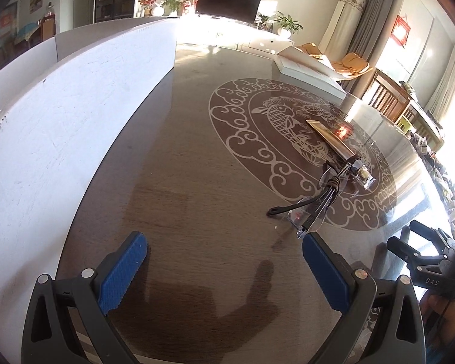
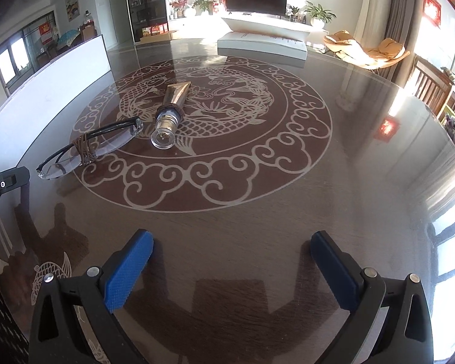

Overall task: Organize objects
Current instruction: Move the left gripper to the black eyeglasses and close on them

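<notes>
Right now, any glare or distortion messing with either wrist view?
Left wrist: fisheye bends the white box; sunlight blows out the far room. Right wrist: the glossy table mirrors windows and a red hanging; glasses and tube stay sharp.

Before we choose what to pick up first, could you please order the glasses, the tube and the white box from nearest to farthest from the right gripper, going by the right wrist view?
From the right gripper:
1. Glasses, ahead to the left, cord wound around the middle.
2. Tube, beyond the glasses, cap pointing back toward the gripper.
3. White box, at the table's far edge.
</notes>
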`<control>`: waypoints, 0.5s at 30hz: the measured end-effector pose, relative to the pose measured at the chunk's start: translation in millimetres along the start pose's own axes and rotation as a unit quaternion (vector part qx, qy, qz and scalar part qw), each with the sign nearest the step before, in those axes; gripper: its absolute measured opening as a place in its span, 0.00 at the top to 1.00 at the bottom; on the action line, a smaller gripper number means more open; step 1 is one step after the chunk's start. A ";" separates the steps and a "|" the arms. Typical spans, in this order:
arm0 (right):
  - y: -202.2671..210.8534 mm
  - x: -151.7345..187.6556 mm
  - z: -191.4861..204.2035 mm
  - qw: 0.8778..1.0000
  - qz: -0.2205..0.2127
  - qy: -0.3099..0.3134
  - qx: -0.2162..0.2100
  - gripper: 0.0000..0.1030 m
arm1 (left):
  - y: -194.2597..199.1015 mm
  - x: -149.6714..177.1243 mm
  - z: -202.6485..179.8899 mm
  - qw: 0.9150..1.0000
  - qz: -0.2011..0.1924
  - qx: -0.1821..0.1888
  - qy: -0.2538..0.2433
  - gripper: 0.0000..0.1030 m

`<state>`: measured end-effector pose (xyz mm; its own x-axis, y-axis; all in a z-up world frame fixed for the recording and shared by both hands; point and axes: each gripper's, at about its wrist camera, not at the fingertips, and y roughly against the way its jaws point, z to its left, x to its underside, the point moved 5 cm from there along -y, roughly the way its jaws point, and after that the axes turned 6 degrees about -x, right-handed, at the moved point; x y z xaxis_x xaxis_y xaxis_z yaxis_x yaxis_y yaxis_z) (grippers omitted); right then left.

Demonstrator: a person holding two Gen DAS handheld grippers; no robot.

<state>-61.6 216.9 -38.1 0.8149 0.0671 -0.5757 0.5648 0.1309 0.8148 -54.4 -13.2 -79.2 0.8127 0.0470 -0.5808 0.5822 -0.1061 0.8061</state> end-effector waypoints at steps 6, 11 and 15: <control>0.1 0.2 -0.2 1.000 0.000 0.000 0.000 0.00 | 1.5 0.7 -3.4 1.000 -0.001 -0.001 -0.011 0.00; 0.1 0.4 -0.5 1.000 0.000 0.000 0.000 0.00 | 2.1 2.1 -7.2 1.000 0.001 0.006 -0.018 0.00; 0.1 0.5 -0.6 1.000 0.000 0.000 0.000 0.00 | 2.6 5.4 -23.1 0.998 0.012 0.036 -0.045 0.00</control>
<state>-61.2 217.5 -38.4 0.8145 0.0668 -0.5763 0.5654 0.1314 0.8143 -47.9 9.7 -77.6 0.8184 -0.0461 -0.5727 0.5574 -0.1782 0.8109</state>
